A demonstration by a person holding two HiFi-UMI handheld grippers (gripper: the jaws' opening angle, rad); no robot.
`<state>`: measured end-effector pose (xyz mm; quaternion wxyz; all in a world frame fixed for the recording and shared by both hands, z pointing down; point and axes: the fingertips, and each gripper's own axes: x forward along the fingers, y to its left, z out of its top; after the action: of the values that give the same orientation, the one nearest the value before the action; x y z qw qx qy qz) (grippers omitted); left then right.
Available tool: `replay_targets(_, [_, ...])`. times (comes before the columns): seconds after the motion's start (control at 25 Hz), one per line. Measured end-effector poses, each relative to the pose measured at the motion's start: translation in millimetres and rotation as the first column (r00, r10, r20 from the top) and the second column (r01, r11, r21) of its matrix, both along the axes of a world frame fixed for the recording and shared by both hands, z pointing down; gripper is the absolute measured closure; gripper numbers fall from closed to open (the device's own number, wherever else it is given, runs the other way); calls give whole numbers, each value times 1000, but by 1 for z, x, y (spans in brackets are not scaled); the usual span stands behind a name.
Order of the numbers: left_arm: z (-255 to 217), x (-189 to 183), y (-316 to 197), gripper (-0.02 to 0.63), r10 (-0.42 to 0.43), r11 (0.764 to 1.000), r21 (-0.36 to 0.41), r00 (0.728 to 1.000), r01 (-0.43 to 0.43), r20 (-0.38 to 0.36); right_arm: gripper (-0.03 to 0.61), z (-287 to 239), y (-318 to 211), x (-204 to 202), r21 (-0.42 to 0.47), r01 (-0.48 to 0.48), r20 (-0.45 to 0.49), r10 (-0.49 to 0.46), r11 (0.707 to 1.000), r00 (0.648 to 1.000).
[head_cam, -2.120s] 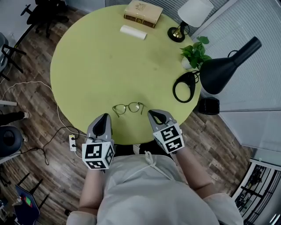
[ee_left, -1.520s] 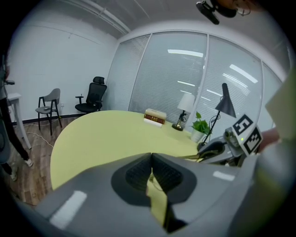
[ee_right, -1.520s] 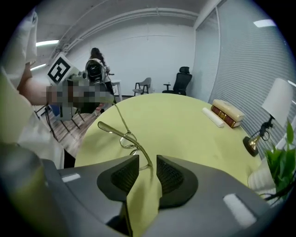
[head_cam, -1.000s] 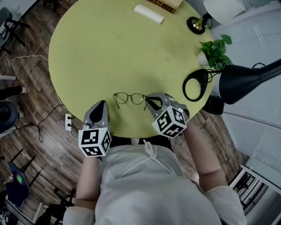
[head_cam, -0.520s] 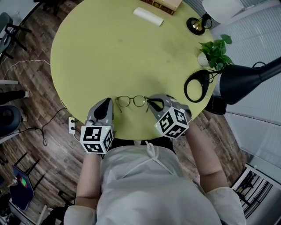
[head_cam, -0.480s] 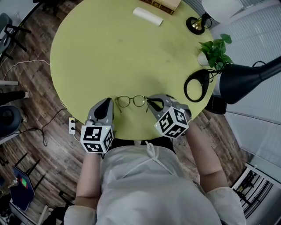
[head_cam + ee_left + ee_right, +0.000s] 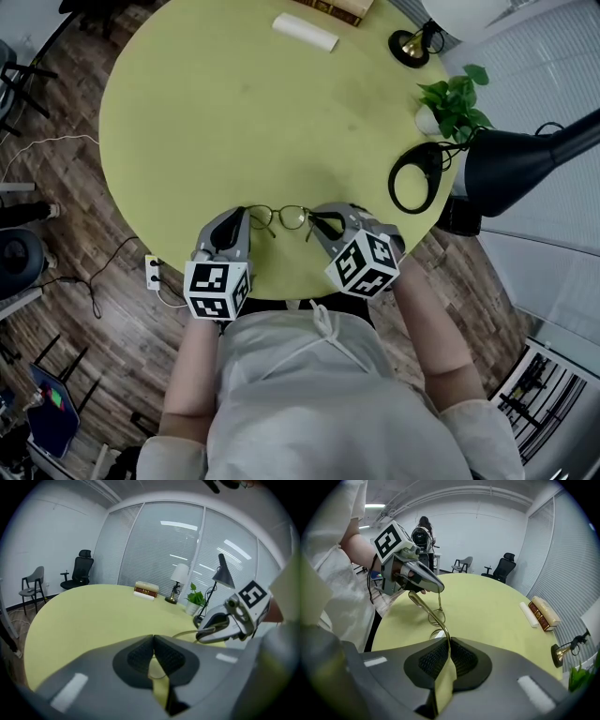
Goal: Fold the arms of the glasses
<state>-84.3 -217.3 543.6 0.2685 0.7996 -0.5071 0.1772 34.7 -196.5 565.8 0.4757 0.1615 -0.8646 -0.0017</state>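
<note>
left gripper [image 7: 238, 217]: you're bringing it in now. A second ago it was hanging back by the table edge, and now its tip is sitting right at the left end of the glasses. Its jaws are pressed together, with nothing obvious between the pads.
glasses [image 7: 284, 217]: they're sitting at the near edge of the table [image 7: 234, 112], between your two grippers, with the arms looking still unfolded.
right gripper [image 7: 317, 224]: you're still pinching the right arm of the glasses between the pads, and it isn't budging.
what it means: I reckon you're steadying one side so the left can push the other arm in, so the folding is only just getting going.
hard to see: whether the left tip is actually touching that arm. It's too small from above, and in its own view the jaws are blocking most of the frame.
</note>
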Motion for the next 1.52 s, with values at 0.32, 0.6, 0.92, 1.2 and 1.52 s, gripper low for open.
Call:
replay_targets(0.32, [17,20,-1,607,37,999,-38,999,-38,-4,561,-2,1,0,-6,-10,-2,10,1000,1000])
replay_targets(0.6, [34,31,1,607,57,995,-89,998,-55,17,561,-1,0,1,-15,-28,3,28,999,1000])
replay_targets(0.92, [48,42,3,607,84,989,-122,996,-79,34,561,-3,2,3,-21,-15,-5,15,1000,1000])
replay_targets(1.2, [53,43,4,607,89,988,-130,995,-83,35,561,-3,8,3,-30,-4,-15,3,1000,1000])
replay_targets(1.52, [39,32,23,607,80,990,-119,997,-78,17,561,-4,10,4,-27,5,-31,-5,1000,1000])
